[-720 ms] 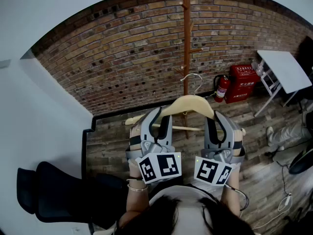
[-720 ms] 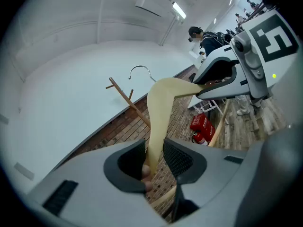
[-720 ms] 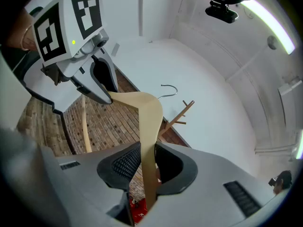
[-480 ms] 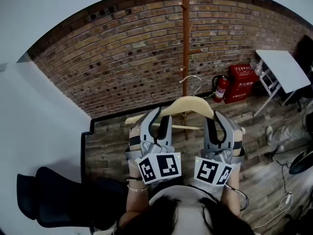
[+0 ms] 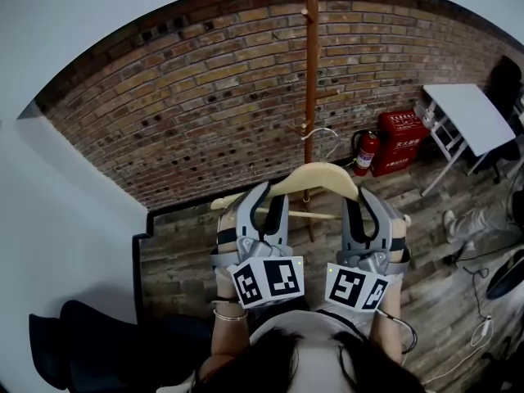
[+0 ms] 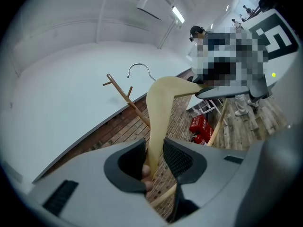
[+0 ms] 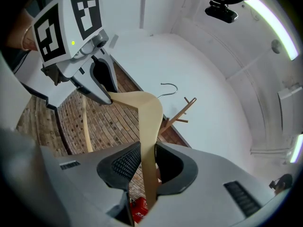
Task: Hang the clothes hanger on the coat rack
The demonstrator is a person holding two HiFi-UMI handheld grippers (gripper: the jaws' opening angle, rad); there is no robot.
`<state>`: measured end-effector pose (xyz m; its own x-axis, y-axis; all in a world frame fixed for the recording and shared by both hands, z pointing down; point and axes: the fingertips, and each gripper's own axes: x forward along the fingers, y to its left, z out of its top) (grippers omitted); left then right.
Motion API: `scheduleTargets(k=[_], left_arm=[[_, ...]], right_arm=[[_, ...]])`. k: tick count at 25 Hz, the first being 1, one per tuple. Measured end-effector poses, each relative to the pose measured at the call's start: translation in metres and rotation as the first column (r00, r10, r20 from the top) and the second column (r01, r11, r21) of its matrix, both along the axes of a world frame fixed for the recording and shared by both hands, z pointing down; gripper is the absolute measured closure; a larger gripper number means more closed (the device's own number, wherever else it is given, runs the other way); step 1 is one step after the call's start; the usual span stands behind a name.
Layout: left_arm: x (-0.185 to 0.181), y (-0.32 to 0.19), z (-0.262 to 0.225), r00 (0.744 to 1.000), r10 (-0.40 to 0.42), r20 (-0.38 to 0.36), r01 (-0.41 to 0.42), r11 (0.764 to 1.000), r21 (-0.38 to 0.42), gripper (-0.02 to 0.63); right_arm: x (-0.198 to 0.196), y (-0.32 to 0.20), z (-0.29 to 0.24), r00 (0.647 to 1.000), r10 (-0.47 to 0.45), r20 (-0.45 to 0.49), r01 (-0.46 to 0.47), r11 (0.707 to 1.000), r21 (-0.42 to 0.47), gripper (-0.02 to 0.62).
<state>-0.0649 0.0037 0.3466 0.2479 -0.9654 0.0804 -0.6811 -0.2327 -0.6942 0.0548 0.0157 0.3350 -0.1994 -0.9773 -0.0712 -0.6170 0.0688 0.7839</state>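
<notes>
A pale wooden clothes hanger (image 5: 315, 178) with a metal hook (image 5: 321, 132) is held up in the air, level, in front of the brown wooden coat rack (image 5: 310, 64). My left gripper (image 5: 268, 198) is shut on the hanger's left arm (image 6: 160, 105). My right gripper (image 5: 366, 196) is shut on its right arm (image 7: 148, 122). The hook (image 6: 139, 67) hangs free, close to the rack's pegs (image 6: 115, 82) without touching them. In the right gripper view the hook (image 7: 169, 86) sits just left of the rack's pegs (image 7: 186, 107), and the left gripper (image 7: 105, 94) bites the far arm.
A brick wall (image 5: 188, 97) stands behind the rack. A red fire extinguisher (image 5: 364, 150) and a red box (image 5: 397, 142) sit at its foot. A white folding table (image 5: 471, 113) is at the right, a dark chair (image 5: 90, 342) at the lower left, cables (image 5: 479, 326) on the wooden floor.
Both grippers keep the same hold on the hanger. The surroundings have slid a little in the head view: the chair has dropped toward the lower left corner, the white wall at left has grown.
</notes>
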Motion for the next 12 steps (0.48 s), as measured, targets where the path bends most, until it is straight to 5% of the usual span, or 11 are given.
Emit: scheduleTargets(k=[12], left_arm=[[-0.011, -0.02, 0.0, 0.999, 0.051, -0.002, -0.051, 0.999, 0.002, 0.485]], right_arm=[[-0.012, -0.013, 0.0, 0.999, 0.044, -0.003, -0.044, 0.999, 0.008, 0.483]])
